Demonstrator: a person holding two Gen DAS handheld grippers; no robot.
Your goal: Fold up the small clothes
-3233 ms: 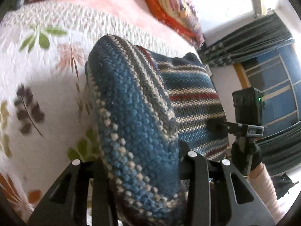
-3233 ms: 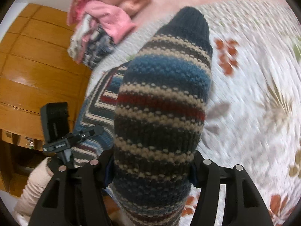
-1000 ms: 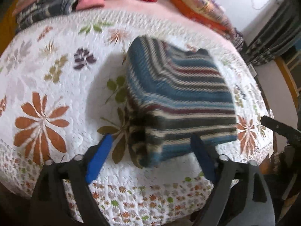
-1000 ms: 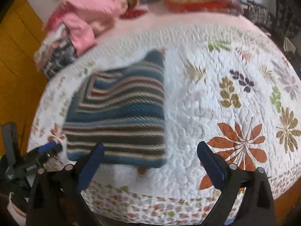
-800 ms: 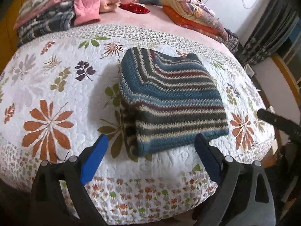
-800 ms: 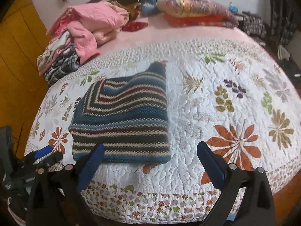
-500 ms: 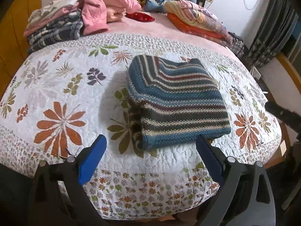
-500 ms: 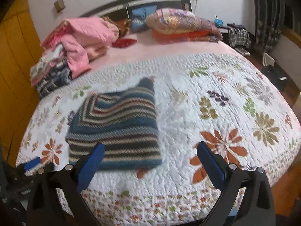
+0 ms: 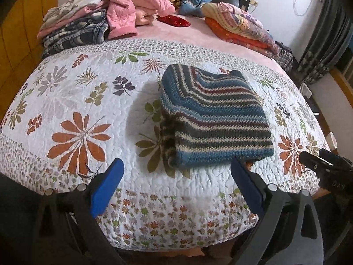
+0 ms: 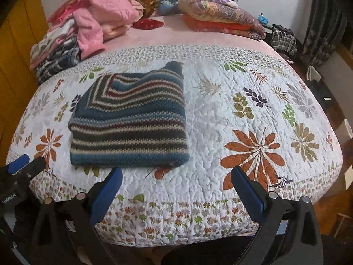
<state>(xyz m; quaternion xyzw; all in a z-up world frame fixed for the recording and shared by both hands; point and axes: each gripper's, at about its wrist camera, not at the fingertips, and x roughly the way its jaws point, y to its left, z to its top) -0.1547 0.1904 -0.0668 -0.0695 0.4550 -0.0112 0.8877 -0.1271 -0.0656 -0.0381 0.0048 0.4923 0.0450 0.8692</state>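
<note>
Striped knit sweater [image 9: 214, 119] lies folded into a neat block on the floral quilt [image 9: 83, 101], near the quilt's front edge. Behind the quilt, a pile of pink and plaid clothes [image 10: 72, 37] and stacked bedding [image 10: 220, 15] rest on the pink sheet. Both the left gripper [image 9: 176, 185] and the right gripper [image 10: 176, 190] hang spread wide and empty off the quilt's front edge. 3.2 seconds earlier each was clamped on the sweater; since then they have pulled back.

We've got one striped knit sweater [image 9: 215, 119], blue, cream and dark red bands, folded into a thick rectangle, lying flat just ahead of the left jaws, front-left of the right ones.
</note>
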